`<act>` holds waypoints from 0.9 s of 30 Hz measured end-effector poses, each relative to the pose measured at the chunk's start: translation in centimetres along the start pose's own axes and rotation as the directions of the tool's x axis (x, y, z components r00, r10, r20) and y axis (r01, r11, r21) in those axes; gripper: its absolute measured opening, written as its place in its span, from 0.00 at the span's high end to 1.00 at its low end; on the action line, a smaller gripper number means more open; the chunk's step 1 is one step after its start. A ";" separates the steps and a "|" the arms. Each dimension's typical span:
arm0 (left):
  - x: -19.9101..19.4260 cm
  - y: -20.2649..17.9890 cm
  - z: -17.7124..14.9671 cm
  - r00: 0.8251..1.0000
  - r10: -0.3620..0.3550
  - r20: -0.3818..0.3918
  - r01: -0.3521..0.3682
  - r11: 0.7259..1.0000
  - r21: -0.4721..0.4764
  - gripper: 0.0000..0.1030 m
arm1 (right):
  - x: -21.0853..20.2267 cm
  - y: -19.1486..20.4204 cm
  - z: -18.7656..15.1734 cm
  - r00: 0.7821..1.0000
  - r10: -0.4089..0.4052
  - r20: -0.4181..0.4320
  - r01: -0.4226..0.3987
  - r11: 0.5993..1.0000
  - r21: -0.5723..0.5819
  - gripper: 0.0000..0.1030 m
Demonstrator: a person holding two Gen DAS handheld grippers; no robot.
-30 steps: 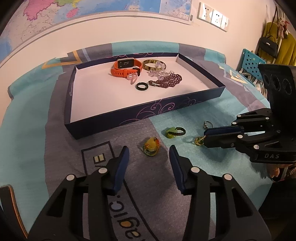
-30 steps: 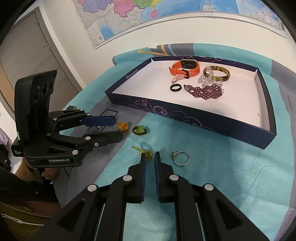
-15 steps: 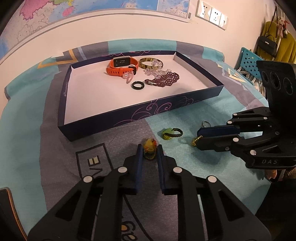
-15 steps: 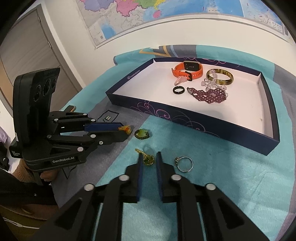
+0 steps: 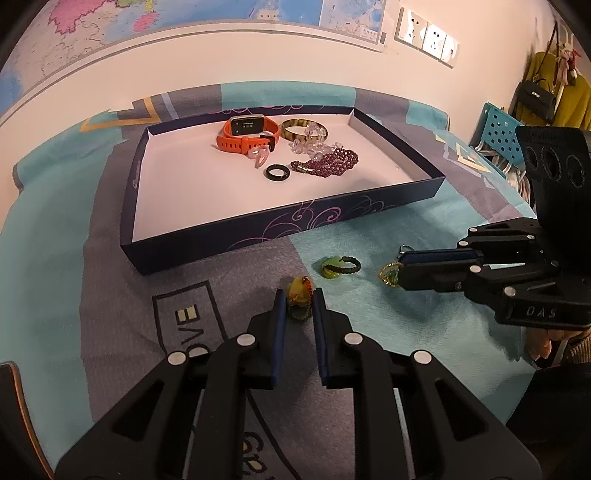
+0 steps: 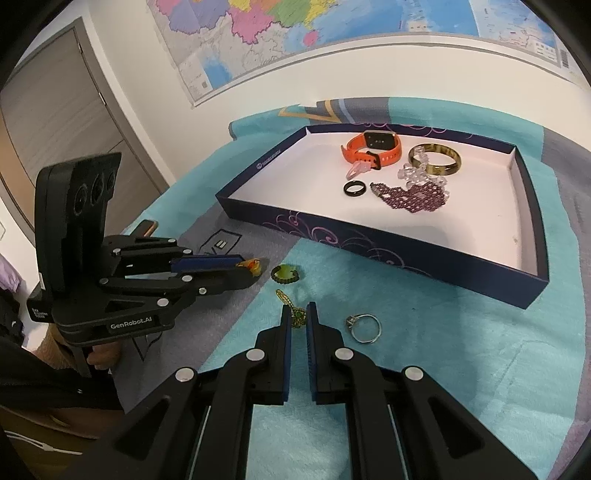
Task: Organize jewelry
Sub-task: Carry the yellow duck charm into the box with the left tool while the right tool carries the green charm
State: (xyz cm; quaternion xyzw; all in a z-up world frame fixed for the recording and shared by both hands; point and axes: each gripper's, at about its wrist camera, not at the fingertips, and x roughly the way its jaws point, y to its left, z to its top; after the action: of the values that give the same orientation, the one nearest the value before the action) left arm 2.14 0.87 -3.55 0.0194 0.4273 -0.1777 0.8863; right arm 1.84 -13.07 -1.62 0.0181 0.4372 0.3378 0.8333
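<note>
On a surface (image 5: 436,350) spread with a teal and grey cloth, the left hand-held gripper (image 5: 300,301) has just been closing and its 2 blue pads now clamp a yellow ring (image 5: 298,290) with an orange and green beaded band, which sits on the grey part of the cloth just in front of the tray's near wall. The right hand-held gripper (image 6: 298,316) has its pads drawn together on a gold and green brooch (image 6: 295,314), whose gold stem sticks out ahead of the fingertips on the teal part.

Between the 2 hand-held grippers lies a green ring (image 5: 338,266) with a dark braided band, touching neither. A silver ring (image 6: 364,328) lies on the teal cloth just to the right of the right gripper's pads, apart from them.

Toward the far edge of the surface stands a shallow dark-blue tray (image 5: 332,223) with a white floor. Clustered at its far side are an orange watch (image 5: 245,134), a brown mottled bangle (image 5: 303,129), a clear bead bracelet (image 6: 421,173), a purple bead bracelet (image 5: 327,164), a black ring (image 5: 277,172) and a small pink piece (image 5: 259,157) lying against the watch strap. The near half of the tray floor is bare.

A map (image 6: 332,33) hangs on the wall behind the surface.
</note>
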 end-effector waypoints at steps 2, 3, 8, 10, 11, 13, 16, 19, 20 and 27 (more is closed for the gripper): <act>-0.3 0.0 0.0 1.000 -0.001 0.007 0.001 1.000 -0.002 0.86 | -0.3 -0.2 0.1 1.000 -0.001 0.008 0.000 1.000 0.008 0.94; -0.4 0.0 0.0 1.000 -0.001 0.010 0.001 1.000 -0.003 0.86 | -0.5 -0.3 0.1 1.000 -0.001 0.011 0.001 1.000 0.011 0.94; -1.2 0.0 0.3 0.999 0.003 0.036 -0.003 1.000 -0.006 0.86 | -1.2 -0.7 0.3 0.999 -0.009 0.032 0.008 1.000 0.027 0.94; -1.6 0.0 0.4 0.999 0.002 0.046 -0.002 1.000 -0.006 0.86 | -1.5 -0.9 0.4 0.999 -0.012 0.041 0.011 0.999 0.031 0.94; -1.8 0.0 0.5 0.999 0.001 0.052 -0.001 1.000 -0.007 0.86 | -1.6 -0.9 0.5 0.999 -0.015 0.045 0.014 0.999 0.032 0.94; -2.1 0.0 0.7 0.998 0.001 0.061 0.000 1.000 -0.007 0.86 | -1.8 -1.0 0.6 0.999 -0.013 0.051 0.011 0.999 0.036 0.94; -2.4 -0.1 0.9 0.997 0.000 0.072 0.000 1.000 -0.006 0.86 | -2.0 -1.2 0.8 0.998 -0.014 0.061 0.011 0.999 0.042 0.94; -2.7 -0.1 1.1 0.997 -0.001 0.083 0.001 1.000 -0.007 0.86 | -2.2 -1.3 0.9 0.997 -0.014 0.071 0.010 0.999 0.049 0.94; -2.7 -0.1 1.2 0.996 -0.002 0.085 0.003 1.000 -0.007 0.86 | -2.3 -1.4 1.0 0.997 -0.014 0.074 0.010 0.999 0.049 0.94; -3.0 0.0 1.7 0.995 -0.003 0.101 0.003 1.000 -0.001 0.86 | -2.7 -1.5 1.5 0.996 -0.017 0.090 0.013 0.999 0.050 0.94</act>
State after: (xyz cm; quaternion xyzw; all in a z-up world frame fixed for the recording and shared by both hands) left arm 1.72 1.48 -0.15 0.0092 0.3820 -0.1794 0.9065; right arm 2.75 -15.34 0.77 0.0505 0.4074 0.3197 0.8540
